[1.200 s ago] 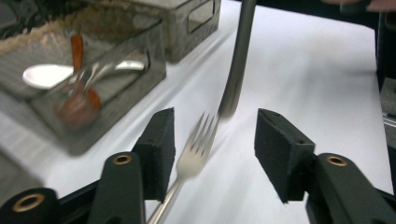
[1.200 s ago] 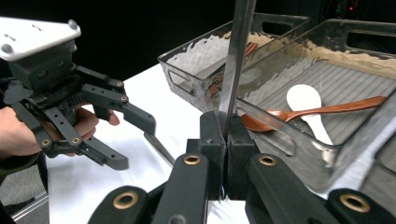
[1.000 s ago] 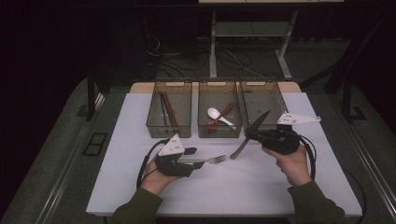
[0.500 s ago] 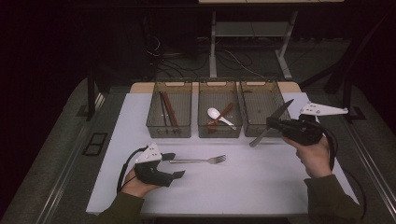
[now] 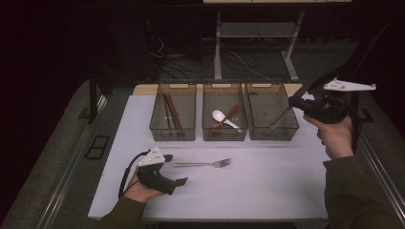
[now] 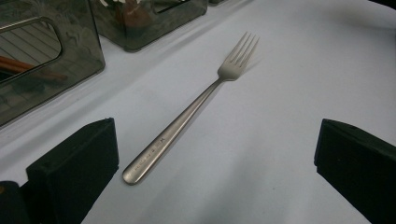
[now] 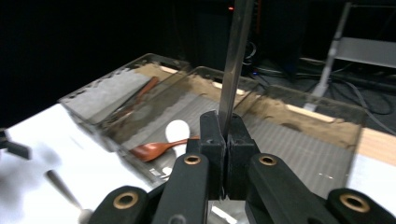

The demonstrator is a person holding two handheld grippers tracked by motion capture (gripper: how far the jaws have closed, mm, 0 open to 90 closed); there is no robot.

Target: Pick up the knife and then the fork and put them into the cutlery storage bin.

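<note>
A steel fork (image 5: 203,164) (image 6: 196,102) lies flat on the white table, tines to the right. Just left of its handle end my left gripper (image 5: 175,169) (image 6: 215,135) rests on the table, open, its jaws wide on either side of the handle without touching it. At the right, my right gripper (image 5: 296,102) (image 7: 226,126) is raised and shut on a table knife (image 5: 279,119) (image 7: 236,56). The knife slants down to the left, with its tip over the right-hand clear bin (image 5: 289,134).
Three clear bins stand in a row at the back. The left bin (image 5: 157,125) holds dark and red chopsticks (image 5: 171,112). The middle bin (image 5: 224,137) holds a white spoon (image 5: 220,116) and a reddish-brown spoon (image 5: 229,115) (image 7: 156,149). The table edge (image 5: 205,217) lies close behind the left hand.
My right gripper has carried the knife from the table's middle up and right, over the right bin. The left gripper has let go of the fork and drawn back left.
</note>
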